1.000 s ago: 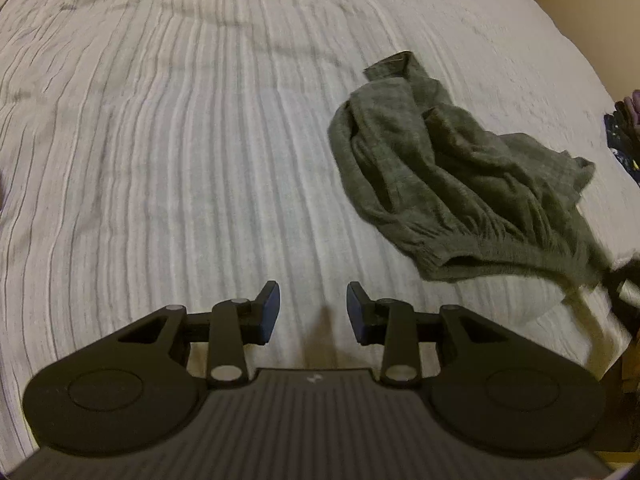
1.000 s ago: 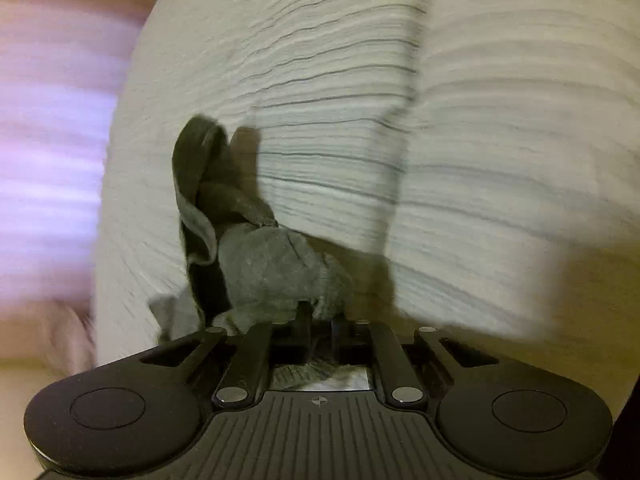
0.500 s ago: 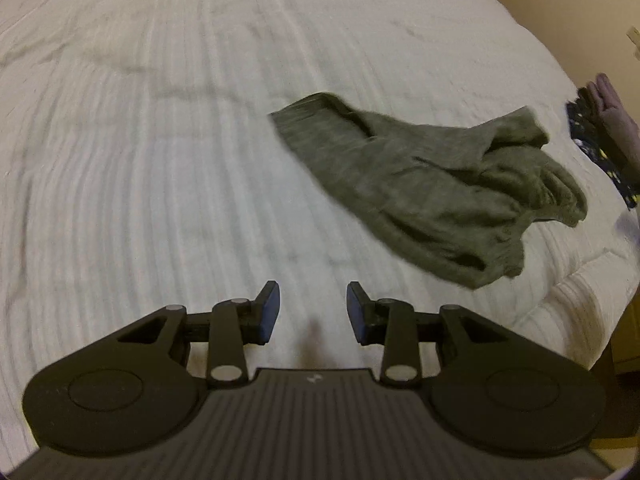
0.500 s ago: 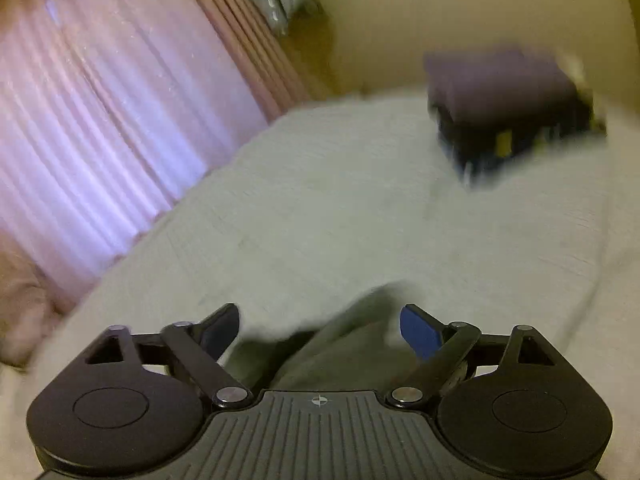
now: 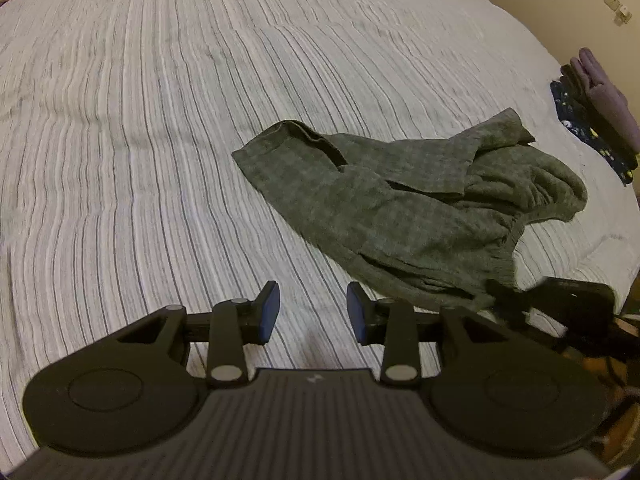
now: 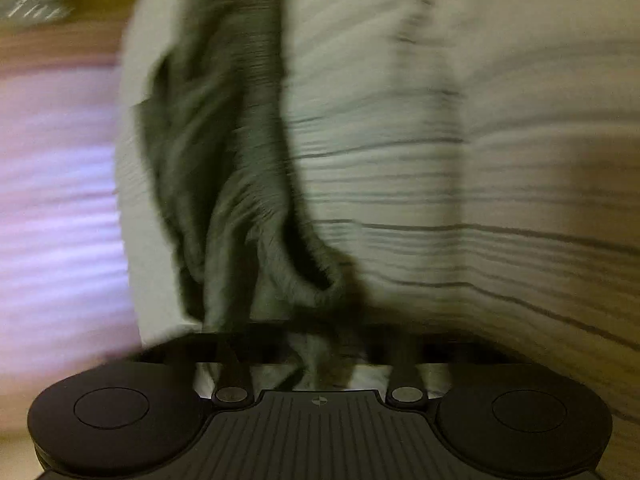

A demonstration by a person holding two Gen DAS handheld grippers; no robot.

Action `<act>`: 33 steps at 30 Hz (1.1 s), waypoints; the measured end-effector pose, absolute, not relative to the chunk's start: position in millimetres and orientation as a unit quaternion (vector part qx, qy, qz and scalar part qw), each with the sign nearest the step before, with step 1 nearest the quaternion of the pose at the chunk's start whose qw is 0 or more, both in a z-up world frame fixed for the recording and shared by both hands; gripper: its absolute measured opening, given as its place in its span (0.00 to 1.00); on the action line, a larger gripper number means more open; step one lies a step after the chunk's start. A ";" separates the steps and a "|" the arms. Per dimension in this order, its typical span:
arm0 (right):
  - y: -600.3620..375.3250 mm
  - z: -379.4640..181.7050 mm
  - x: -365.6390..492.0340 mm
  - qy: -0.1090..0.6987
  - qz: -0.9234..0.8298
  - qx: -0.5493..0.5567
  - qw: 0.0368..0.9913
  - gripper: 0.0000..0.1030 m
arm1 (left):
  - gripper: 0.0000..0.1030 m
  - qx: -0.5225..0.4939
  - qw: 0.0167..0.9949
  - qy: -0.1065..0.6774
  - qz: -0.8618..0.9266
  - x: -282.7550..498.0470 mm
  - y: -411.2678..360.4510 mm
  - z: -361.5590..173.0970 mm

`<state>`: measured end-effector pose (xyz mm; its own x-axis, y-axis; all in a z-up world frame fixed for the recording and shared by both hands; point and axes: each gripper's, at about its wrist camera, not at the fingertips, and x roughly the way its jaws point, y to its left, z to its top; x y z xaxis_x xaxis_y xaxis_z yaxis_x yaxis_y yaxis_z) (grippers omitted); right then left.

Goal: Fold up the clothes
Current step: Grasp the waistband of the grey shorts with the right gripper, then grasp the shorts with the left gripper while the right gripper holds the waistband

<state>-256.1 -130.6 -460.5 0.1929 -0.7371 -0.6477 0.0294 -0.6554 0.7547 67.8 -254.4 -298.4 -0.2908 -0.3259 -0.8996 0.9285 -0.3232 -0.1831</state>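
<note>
A dark green garment (image 5: pixel 400 208) lies crumpled on the striped bedspread (image 5: pixel 160 140), its gathered waistband toward the near right. My left gripper (image 5: pixel 312 312) hovers open over bare bedspread just left of the garment's near edge, holding nothing. In the left wrist view, my right gripper (image 5: pixel 560 308) shows as a blurred dark shape at the waistband's near corner. The right wrist view is smeared by motion. There the garment (image 6: pixel 240 160) stretches away from my right gripper (image 6: pixel 320 344), with cloth bunched between its blurred fingers. How far those fingers have come together is hidden by the blur.
A stack of folded clothes (image 5: pixel 596 108), purple over dark patterned, sits at the bed's far right edge by the wall. The bed's right edge (image 5: pixel 612 248) drops off just beyond the garment. A pink curtain (image 6: pixel 56 200) fills the left of the right wrist view.
My right gripper was shut on the garment, then swung up open toward the room, and is now back down at the waistband. The garment lies flatter and more spread out.
</note>
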 end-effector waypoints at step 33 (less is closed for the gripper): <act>92.6 -413.2 -354.0 -0.310 -0.702 0.605 0.212 0.73 | 0.54 0.491 0.037 0.196 -0.848 -313.5 -325.0 -350.8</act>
